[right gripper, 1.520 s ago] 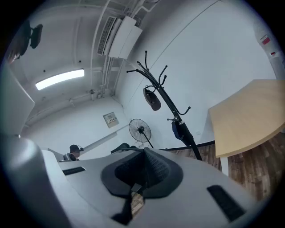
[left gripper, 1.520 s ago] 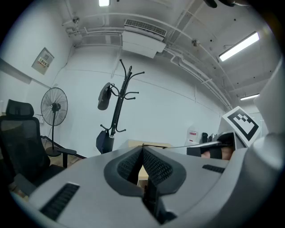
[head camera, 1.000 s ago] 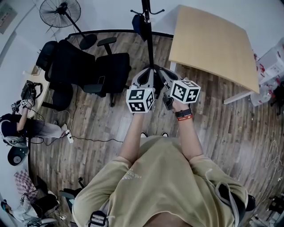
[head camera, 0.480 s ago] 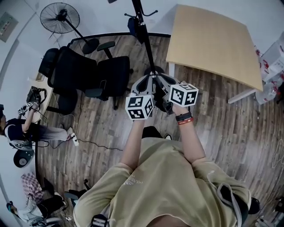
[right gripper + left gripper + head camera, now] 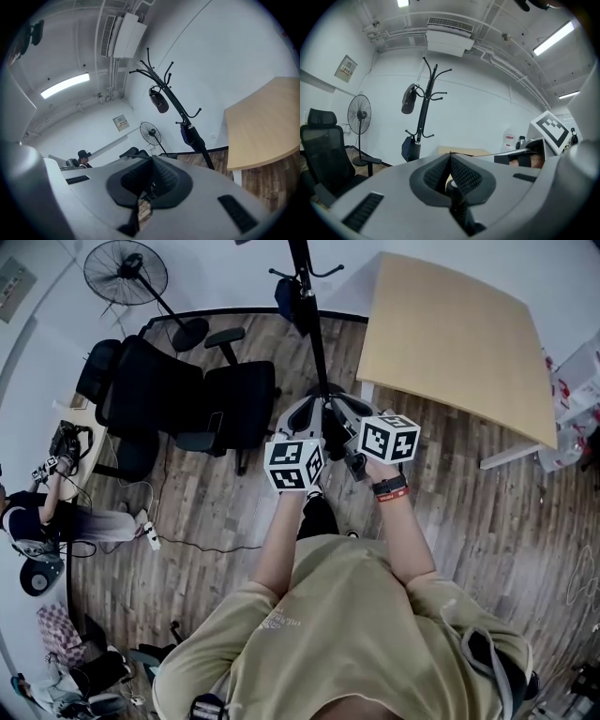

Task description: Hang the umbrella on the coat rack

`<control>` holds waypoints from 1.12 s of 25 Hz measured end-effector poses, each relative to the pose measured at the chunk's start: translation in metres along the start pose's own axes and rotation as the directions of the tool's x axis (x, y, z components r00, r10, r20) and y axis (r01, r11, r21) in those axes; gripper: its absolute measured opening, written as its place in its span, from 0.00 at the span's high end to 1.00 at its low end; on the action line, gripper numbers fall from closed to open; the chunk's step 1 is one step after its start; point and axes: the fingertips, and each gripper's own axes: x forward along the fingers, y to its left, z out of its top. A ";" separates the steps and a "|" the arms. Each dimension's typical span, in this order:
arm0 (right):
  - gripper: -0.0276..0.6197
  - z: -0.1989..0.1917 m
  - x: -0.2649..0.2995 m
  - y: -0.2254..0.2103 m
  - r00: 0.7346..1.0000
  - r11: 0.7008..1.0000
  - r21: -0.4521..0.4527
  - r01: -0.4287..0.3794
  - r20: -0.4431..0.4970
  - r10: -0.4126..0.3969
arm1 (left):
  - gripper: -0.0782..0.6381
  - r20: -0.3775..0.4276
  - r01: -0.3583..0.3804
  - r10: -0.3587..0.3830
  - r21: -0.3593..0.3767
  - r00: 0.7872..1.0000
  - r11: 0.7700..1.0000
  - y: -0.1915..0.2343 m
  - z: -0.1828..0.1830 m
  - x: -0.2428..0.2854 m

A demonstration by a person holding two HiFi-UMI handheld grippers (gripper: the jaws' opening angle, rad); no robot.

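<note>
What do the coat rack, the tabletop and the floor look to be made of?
Coat rack: probably metal painted matte black, going by its slim pole and thin curved hooks.
Tabletop: light wood or laminate, an even matte tan.
Floor: wood or wood-look planks, brown with visible grain lines.

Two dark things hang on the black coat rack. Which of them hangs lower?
The dark blue bundle, against the pole of the black coat rack at a lower hook. The black oblong thing hangs well above it.
</note>
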 end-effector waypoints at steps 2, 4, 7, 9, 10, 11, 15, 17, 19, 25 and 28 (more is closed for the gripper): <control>0.93 0.009 0.022 0.001 1.000 1.000 -0.015 0.001 -0.010 -0.001 | 0.86 0.012 -0.004 0.004 -0.011 1.000 1.000 0.021 0.009 0.012; 0.93 0.017 0.041 0.000 1.000 1.000 -0.027 0.007 -0.020 -0.008 | 0.86 0.022 -0.005 0.005 -0.020 1.000 1.000 0.039 0.017 0.024; 0.93 0.034 0.066 -0.007 0.999 0.999 -0.034 0.024 -0.038 -0.025 | 0.86 0.043 0.010 -0.008 -0.034 0.999 0.999 0.056 0.032 0.044; 0.93 0.043 0.084 -0.013 0.997 0.999 -0.034 0.040 -0.060 -0.042 | 0.86 0.049 0.017 -0.016 -0.037 0.999 0.999 0.069 0.040 0.058; 0.93 0.046 0.094 -0.016 0.996 0.998 -0.032 0.047 -0.068 -0.050 | 0.86 0.047 0.020 -0.018 -0.039 0.999 0.999 0.077 0.042 0.065; 0.93 0.047 0.103 -0.018 0.996 0.998 -0.030 0.054 -0.073 -0.056 | 0.86 0.044 0.023 -0.021 -0.044 0.999 0.999 0.085 0.043 0.071; 0.93 0.051 0.137 -0.033 0.993 0.997 -0.012 0.082 -0.082 -0.083 | 0.86 0.027 0.043 -0.042 -0.058 0.999 0.997 0.112 0.043 0.097; 0.93 0.054 0.153 -0.039 0.992 0.995 -0.007 0.095 -0.082 -0.095 | 0.86 0.020 0.054 -0.053 -0.064 0.998 0.996 0.125 0.044 0.109; 0.93 0.060 0.168 -0.044 0.991 0.994 0.000 0.105 -0.084 -0.105 | 0.86 0.017 0.063 -0.062 -0.066 0.998 0.996 0.138 0.047 0.121; 0.93 0.066 0.206 -0.066 0.983 0.988 0.027 0.152 -0.104 -0.149 | 0.86 -0.014 0.099 -0.100 -0.050 0.995 0.994 0.165 0.045 0.154; 0.93 0.068 0.225 -0.074 0.982 0.986 0.036 0.162 -0.104 -0.157 | 0.86 -0.030 0.119 -0.120 -0.041 0.992 0.992 0.181 0.043 0.168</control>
